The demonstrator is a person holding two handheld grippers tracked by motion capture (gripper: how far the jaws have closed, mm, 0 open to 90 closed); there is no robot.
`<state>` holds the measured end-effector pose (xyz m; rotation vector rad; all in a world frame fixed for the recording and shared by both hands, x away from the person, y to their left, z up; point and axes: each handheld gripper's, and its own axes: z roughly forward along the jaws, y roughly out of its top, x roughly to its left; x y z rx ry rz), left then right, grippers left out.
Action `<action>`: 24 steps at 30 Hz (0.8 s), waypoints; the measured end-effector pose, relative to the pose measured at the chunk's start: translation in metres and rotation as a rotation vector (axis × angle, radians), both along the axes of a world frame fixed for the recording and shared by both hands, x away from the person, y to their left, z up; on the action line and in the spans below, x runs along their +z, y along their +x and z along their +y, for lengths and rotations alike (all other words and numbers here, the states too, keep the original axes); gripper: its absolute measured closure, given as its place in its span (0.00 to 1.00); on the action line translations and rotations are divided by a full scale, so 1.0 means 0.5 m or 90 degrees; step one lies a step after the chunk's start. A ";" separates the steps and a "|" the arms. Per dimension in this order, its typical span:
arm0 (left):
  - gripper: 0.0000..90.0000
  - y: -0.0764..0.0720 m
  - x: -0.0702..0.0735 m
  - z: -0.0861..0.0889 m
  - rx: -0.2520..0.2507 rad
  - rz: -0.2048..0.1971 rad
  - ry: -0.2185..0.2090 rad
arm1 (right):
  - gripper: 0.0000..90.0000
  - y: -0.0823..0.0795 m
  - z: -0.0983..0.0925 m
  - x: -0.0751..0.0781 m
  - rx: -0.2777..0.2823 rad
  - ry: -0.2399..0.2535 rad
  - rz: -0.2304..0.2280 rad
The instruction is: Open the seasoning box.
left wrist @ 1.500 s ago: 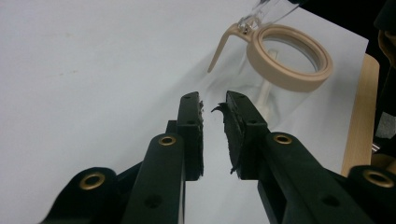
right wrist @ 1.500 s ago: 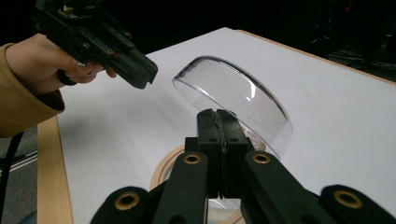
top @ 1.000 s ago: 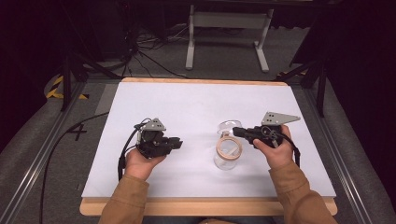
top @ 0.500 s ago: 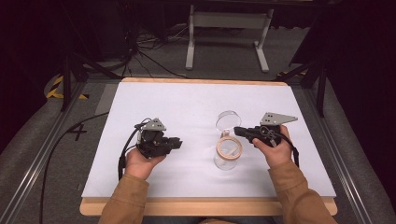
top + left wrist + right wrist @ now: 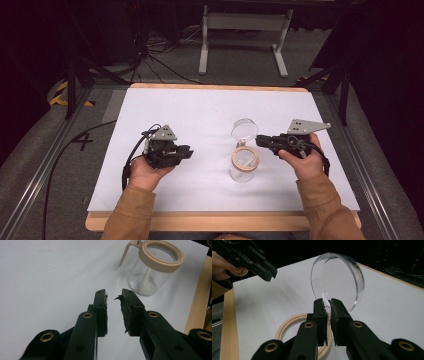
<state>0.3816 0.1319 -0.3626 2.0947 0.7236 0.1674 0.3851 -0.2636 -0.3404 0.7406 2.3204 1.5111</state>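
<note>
Right gripper view: right hand-held gripper [image 5: 326, 305] just loosening on lid [image 5: 337, 280], now raised.

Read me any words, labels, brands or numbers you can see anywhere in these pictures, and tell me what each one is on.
"4": a dark mark on the grey floor mat left of the table, seen in the high view.
No other text can be read: the glass jar, its clear lid and the two grippers carry no visible label or brand.
</note>
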 end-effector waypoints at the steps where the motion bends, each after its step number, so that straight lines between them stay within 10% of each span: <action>1: 0.82 0.000 0.002 0.003 -0.001 0.002 -0.002 | 0.91 -0.002 -0.004 0.004 -0.002 0.005 -0.001; 12: 0.79 0.016 0.003 0.034 0.039 0.011 0.040 | 0.77 -0.005 -0.077 0.032 -0.071 -0.004 0.007; 24: 0.74 0.052 -0.034 0.052 0.090 0.032 0.101 | 0.63 0.022 -0.171 -0.007 -0.151 -0.047 0.055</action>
